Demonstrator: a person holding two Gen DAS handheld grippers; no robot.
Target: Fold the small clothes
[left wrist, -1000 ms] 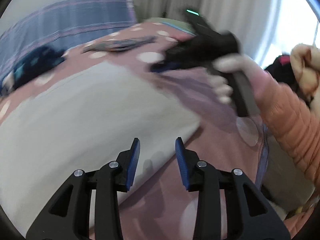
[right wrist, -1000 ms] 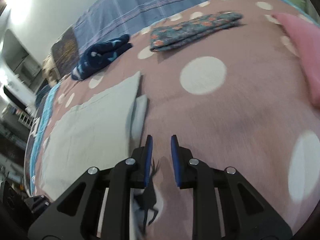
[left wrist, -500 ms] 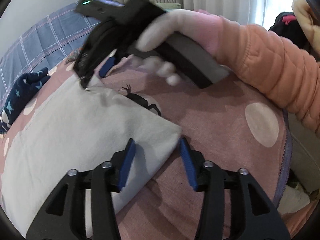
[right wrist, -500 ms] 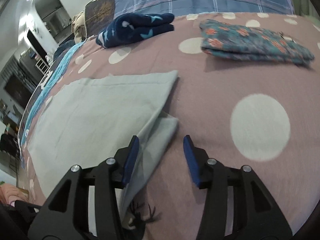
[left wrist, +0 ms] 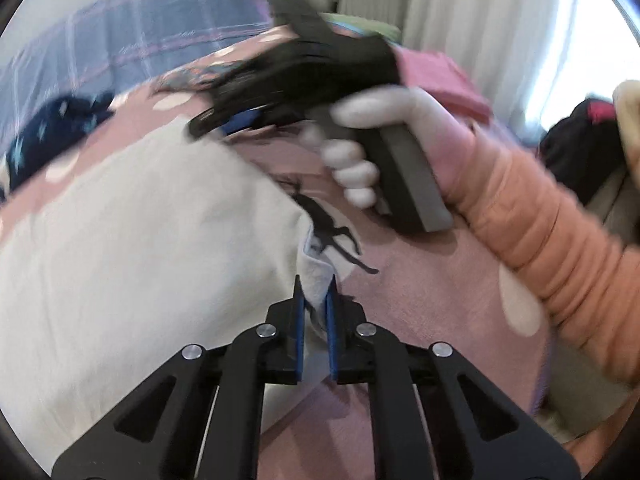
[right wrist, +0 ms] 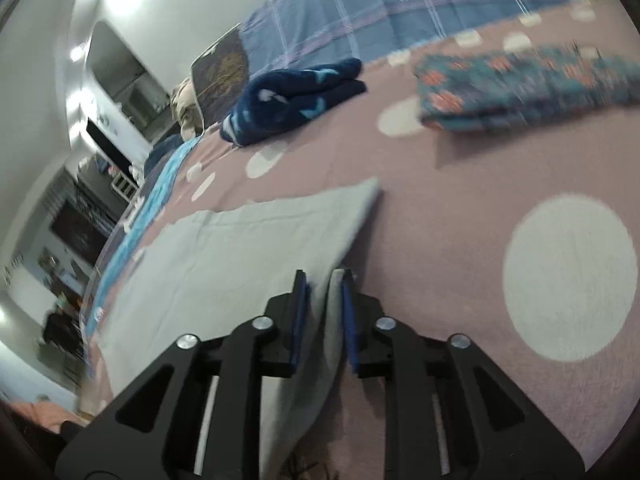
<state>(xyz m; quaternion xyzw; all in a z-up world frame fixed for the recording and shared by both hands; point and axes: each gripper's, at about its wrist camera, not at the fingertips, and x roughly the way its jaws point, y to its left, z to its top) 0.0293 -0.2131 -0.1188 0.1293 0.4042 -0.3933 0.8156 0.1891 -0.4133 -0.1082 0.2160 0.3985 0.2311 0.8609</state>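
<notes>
Pale grey garment (left wrist: 132, 248) lies spread flat on the pink spotted bedspread (left wrist: 432, 280), its black printed edge toward the near right.

Left gripper (left wrist: 315, 328): fingers closing, nearly clenched, with the garment's near corner pinched between the blue pads.

Right gripper (right wrist: 323, 320): fingers closing, a folded edge of the same cloth between them; the pads look pressed on it, though blur makes the contact hard to judge.

Risks, as I judge them:
- Right pinch sits near the very edge of the cloth. A lift before the fingers finish closing could let the hem slide out and the fold fall open.
- Two layers show at the right gripper; catching only the top one would leave the lower layer behind and skew the fold.
- Either gripper could nip the bedspread along with the cloth and drag it.
- Uneven lift between the hands would crease the garment diagonally.

View differences:
- Left wrist view shows the person's gloved hand (left wrist: 360, 160) and orange sleeve (left wrist: 552, 240) holding the other gripper, plus a pink cloth (left wrist: 440, 76) far right.
- Right wrist view shows neither; it gives the far bed instead: navy star-print bundle (right wrist: 296, 100), folded floral piece (right wrist: 520, 84), blue plaid blanket (right wrist: 400, 12), and the room beyond at left.
</notes>
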